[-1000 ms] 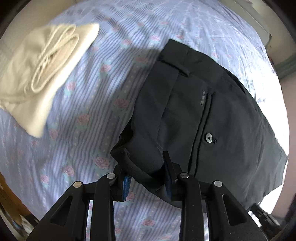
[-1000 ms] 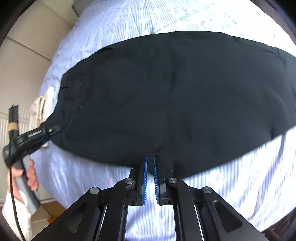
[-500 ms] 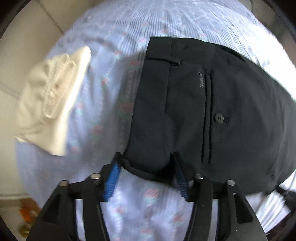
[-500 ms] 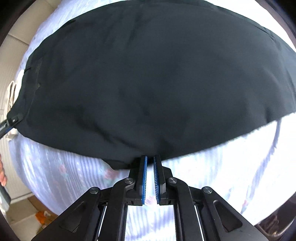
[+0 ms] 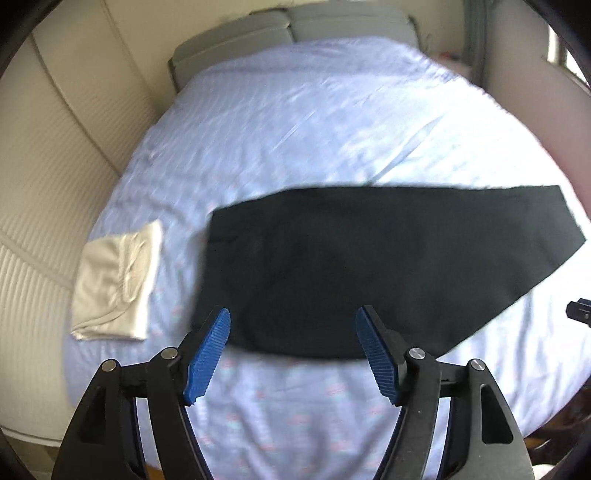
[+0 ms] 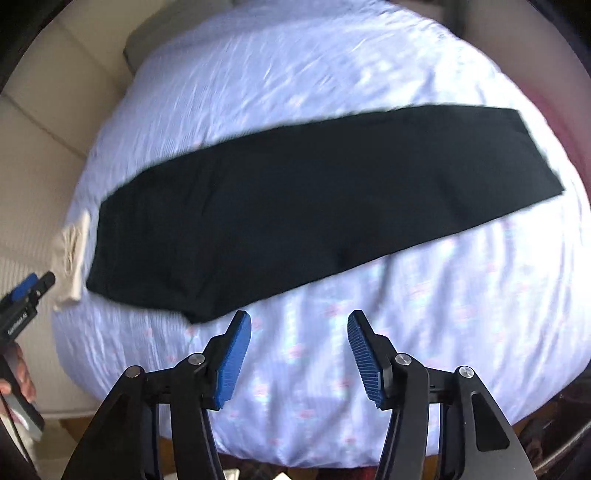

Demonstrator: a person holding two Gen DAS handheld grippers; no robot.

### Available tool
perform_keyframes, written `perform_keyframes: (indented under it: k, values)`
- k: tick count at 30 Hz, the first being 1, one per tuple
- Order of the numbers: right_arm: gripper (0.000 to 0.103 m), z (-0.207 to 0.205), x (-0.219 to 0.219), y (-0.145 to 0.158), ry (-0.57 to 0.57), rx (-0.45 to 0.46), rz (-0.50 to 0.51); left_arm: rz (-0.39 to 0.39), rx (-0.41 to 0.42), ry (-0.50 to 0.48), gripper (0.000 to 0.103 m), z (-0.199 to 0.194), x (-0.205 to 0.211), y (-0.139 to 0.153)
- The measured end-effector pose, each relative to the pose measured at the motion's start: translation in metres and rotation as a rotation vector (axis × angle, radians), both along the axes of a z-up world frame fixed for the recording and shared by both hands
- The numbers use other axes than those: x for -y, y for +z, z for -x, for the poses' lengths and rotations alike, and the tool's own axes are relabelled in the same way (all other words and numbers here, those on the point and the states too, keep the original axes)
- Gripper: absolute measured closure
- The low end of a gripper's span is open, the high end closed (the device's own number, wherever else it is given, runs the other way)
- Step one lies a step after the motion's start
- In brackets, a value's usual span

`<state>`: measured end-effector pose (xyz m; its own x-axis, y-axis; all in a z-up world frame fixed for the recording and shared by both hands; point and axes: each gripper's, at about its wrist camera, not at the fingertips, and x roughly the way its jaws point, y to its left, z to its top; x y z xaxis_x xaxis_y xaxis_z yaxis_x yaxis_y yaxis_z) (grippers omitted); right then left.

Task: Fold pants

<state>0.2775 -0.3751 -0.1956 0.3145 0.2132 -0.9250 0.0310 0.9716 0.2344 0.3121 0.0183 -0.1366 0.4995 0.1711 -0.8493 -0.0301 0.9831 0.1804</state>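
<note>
Lying flat across the bed [image 5: 295,122], one pair of black pants [image 5: 369,266] is stretching from left to right over the pale blue flowered sheet, with its wide waist end at the left and its narrow leg end at the right. One folded cream garment [image 5: 118,284] is sitting just beside the waist end, at the left edge of the bed, apart from the dark cloth. Two tongs are showing, one per hand. The left tongs [image 5: 293,354] are hanging above the near edge of the pants with their two blue pads spread wide; they have just been opening, and nothing is sitting between them. The right tongs [image 6: 299,354] are hovering over bare sheet just near of the pants, their two blue pads likewise spread apart after just opening, pinching nothing. In the right wrist view the left tongs are appearing at the far left edge, with part of a hand [image 6: 16,373] gripping the handle. Two grey pillows [image 5: 295,33] are lying at the far end of the bed.
</note>
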Motion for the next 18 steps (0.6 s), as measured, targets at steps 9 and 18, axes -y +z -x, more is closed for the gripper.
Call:
perform_keyframes:
  k: [9, 18]
  values:
    - [0.047, 0.002, 0.135, 0.031, -0.294, 0.122, -0.071, 0.146, 0.019, -0.245, 0.032, -0.063, 0.162, 0.022]
    - [0.047, -0.004, 0.277, 0.024, -0.608, 0.214, -0.104, 0.263, 0.004, -0.676, 0.033, -0.175, 0.346, 0.035]
